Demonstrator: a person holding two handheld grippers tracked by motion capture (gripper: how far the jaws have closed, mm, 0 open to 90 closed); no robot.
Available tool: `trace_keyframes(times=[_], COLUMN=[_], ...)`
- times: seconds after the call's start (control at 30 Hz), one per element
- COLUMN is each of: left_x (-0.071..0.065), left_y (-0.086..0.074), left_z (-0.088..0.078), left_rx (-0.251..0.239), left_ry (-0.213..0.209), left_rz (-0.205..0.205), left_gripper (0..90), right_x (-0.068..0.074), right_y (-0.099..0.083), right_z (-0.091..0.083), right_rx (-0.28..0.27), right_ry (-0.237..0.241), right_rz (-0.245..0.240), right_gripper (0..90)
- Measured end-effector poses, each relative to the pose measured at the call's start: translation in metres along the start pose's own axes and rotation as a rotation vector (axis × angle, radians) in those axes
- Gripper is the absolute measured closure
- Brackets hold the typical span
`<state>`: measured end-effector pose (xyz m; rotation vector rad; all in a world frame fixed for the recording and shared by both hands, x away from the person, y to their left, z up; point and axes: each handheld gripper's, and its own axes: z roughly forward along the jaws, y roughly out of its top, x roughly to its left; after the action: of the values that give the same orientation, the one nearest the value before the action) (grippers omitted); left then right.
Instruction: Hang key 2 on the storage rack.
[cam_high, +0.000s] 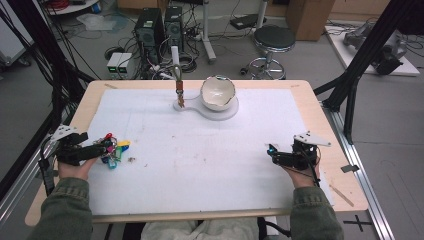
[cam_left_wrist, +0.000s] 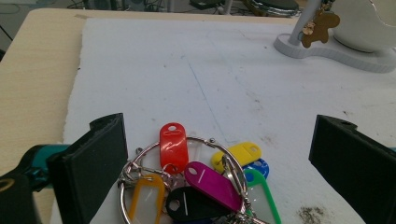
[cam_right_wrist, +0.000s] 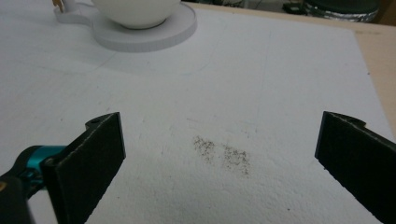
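Observation:
A bunch of coloured key tags on a metal ring (cam_left_wrist: 201, 182) lies on the white mat at the left (cam_high: 112, 148). My left gripper (cam_left_wrist: 219, 163) is open, its jaws wide apart on either side of the bunch; from above it sits at the mat's left edge (cam_high: 102, 149). At the mat's right side my right gripper (cam_high: 272, 152) stands open over bare mat with some dark specks (cam_right_wrist: 223, 154), nothing between its jaws. A white bowl (cam_high: 218, 92) rests on a white stand (cam_high: 220, 114) at the back, beside a post with a small brown charm (cam_high: 180, 95) hanging from it.
The white mat (cam_high: 200, 150) covers most of the wooden table (cam_high: 320, 105). Behind the table are computer towers (cam_high: 150, 30), cables and a stool (cam_high: 273, 42). Black frame posts (cam_high: 350, 90) stand at the right edge. A small dark speck (cam_high: 132, 159) lies near the keys.

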<state>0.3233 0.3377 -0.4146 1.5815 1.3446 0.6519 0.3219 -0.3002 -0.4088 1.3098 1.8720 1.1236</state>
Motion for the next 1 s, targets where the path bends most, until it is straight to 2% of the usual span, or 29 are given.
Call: trace_keyframes(times=[0.23,0.37,0.53,0.73,1.0], left_x=[-0.004,-0.007,-0.010,-0.012,-0.017], left_y=[0.001,0.001,0.001,0.001,-0.001], left_z=[0.001,0.003,0.004,0.007,0.014], left_rx=[0.006,0.015,0.026,0.049,0.107], left_ry=[-0.013,-0.020,-0.024,-0.028,-0.032], left_rz=[0.010,0.018,0.034,0.052,0.078], left_gripper=[4.9,4.9,4.9,4.9,4.9], right_x=[-0.004,-0.005,-0.005,-0.006,-0.006], right_y=[-0.001,-0.002,-0.002,-0.003,-0.004], right_z=[-0.008,-0.010,-0.013,-0.012,-0.010], right_rx=[-0.074,-0.086,-0.114,-0.108,-0.094], right_ry=[-0.010,-0.011,-0.023,-0.022,-0.011], right_rz=[0.034,0.054,0.053,0.054,0.046], right_gripper=[0.8,0.7,0.8,0.8,0.8])
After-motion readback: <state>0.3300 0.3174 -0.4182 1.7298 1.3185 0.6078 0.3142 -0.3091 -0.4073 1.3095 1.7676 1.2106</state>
